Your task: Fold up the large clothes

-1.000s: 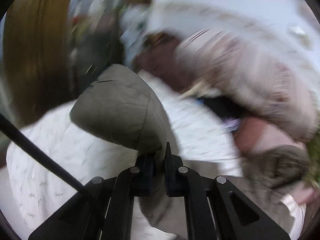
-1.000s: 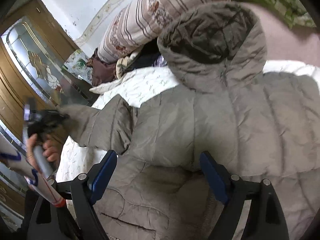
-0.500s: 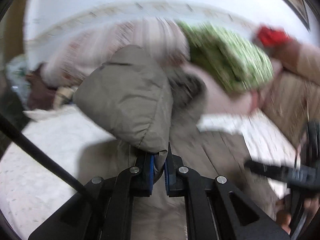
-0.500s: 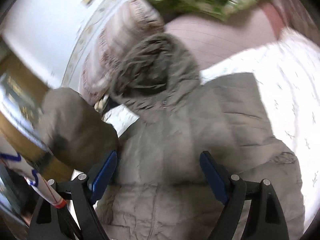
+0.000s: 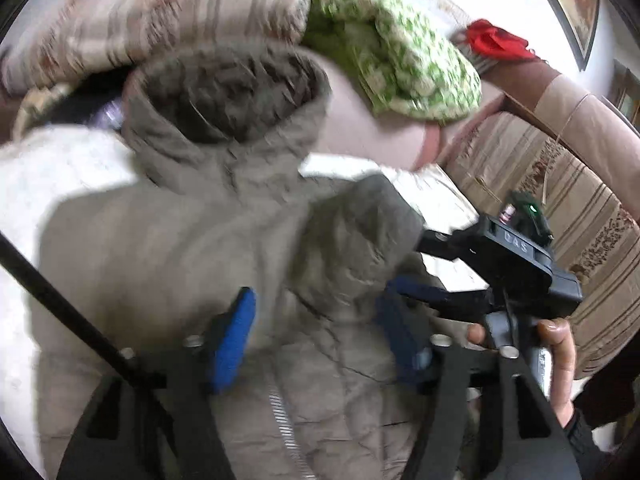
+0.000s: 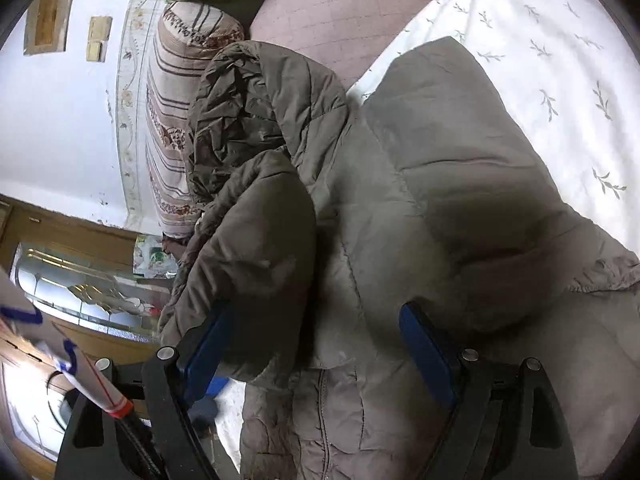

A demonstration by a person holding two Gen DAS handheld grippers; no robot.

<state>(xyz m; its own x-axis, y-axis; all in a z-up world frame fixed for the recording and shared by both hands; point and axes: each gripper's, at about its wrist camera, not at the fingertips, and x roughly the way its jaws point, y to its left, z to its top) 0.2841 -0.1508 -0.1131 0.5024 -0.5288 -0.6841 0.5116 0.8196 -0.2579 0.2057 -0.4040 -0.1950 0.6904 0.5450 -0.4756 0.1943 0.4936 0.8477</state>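
The left wrist view is smeared by motion: the stripes of the bolster (image 5: 160, 20) run together and the pattern on the green cloth (image 5: 392, 52) cannot be made out. The lower part of the jacket (image 5: 168, 248) is cut off by the bottom edge in both views, and the black frames of the grippers hide more of it. In the right wrist view the folded sleeve (image 6: 256, 280) covers one blue finger (image 6: 204, 348) for most of its length and hides the jacket front beneath it. What the small framed things (image 6: 48, 12) on the wall show is too small to tell.
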